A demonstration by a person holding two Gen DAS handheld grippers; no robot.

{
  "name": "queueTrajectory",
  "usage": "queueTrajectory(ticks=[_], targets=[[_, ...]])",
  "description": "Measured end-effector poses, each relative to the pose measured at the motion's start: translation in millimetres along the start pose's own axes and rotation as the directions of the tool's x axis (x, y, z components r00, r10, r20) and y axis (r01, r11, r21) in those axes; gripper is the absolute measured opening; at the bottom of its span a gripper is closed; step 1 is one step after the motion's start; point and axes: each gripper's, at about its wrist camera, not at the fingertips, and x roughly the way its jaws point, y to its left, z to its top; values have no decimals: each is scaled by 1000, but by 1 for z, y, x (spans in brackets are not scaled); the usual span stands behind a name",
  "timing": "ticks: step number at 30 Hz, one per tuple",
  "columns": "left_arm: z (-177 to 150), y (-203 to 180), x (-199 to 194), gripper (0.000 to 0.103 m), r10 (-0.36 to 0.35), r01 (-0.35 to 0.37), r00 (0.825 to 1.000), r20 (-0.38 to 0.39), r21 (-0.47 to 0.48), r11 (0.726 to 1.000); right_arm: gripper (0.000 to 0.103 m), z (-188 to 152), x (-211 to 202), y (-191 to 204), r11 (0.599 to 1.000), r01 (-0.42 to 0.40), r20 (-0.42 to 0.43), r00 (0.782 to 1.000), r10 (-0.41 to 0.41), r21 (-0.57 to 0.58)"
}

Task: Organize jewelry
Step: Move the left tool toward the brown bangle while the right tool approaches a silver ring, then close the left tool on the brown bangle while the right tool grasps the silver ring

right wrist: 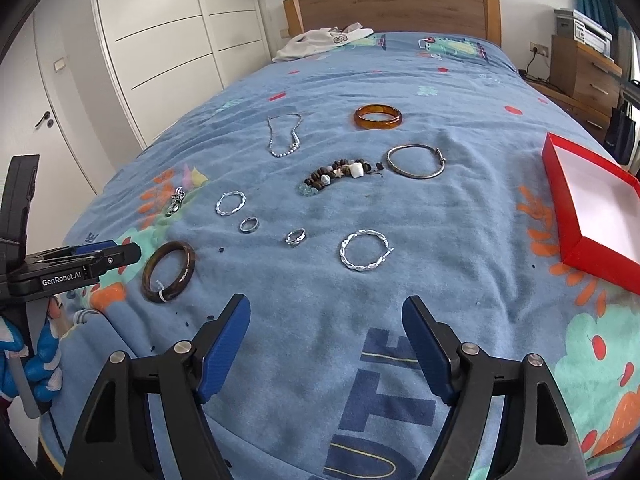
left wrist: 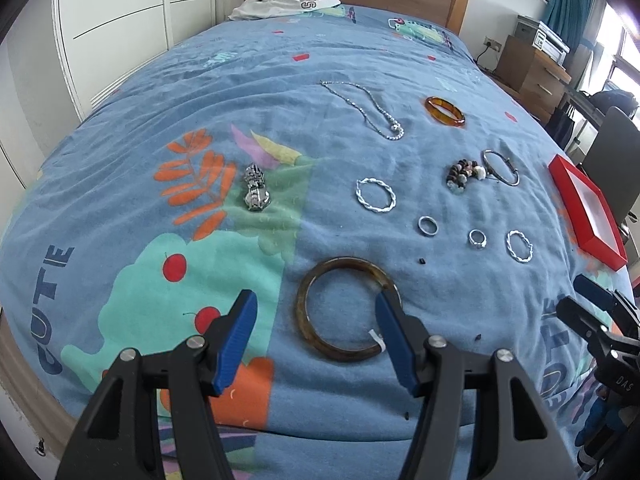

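Tortoiseshell bangle sits ahead of the wide-open, empty left gripper, right gripper gaping idle: next, a clean pinch on its rim.

Left gripper: pitched down at the bed, jaws spread wide, blue pads clear of everything, nothing clamped. Right gripper: also angled down, jaws apart, nothing between the pads. From the right wrist view, the left gripper sits at the left edge, held by a hand in a blue-and-white glove.
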Motion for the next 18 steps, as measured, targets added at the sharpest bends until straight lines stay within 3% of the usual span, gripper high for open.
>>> queueTrajectory(ticks=[9,13,18], targets=[[0,11,29,56,-47,45,996,-73,-24,999,63,9,22,17,996,-83,-27,996,82,-15],[1,14,44,44,-42,38,992,-122,-37,999,58,13,33,20,993,-115,-42,993,115,-14],[1,18,56,39,-50,43,988,-149,-50,998,48,24,53,20,989,-147,-60,987,146,-17]])
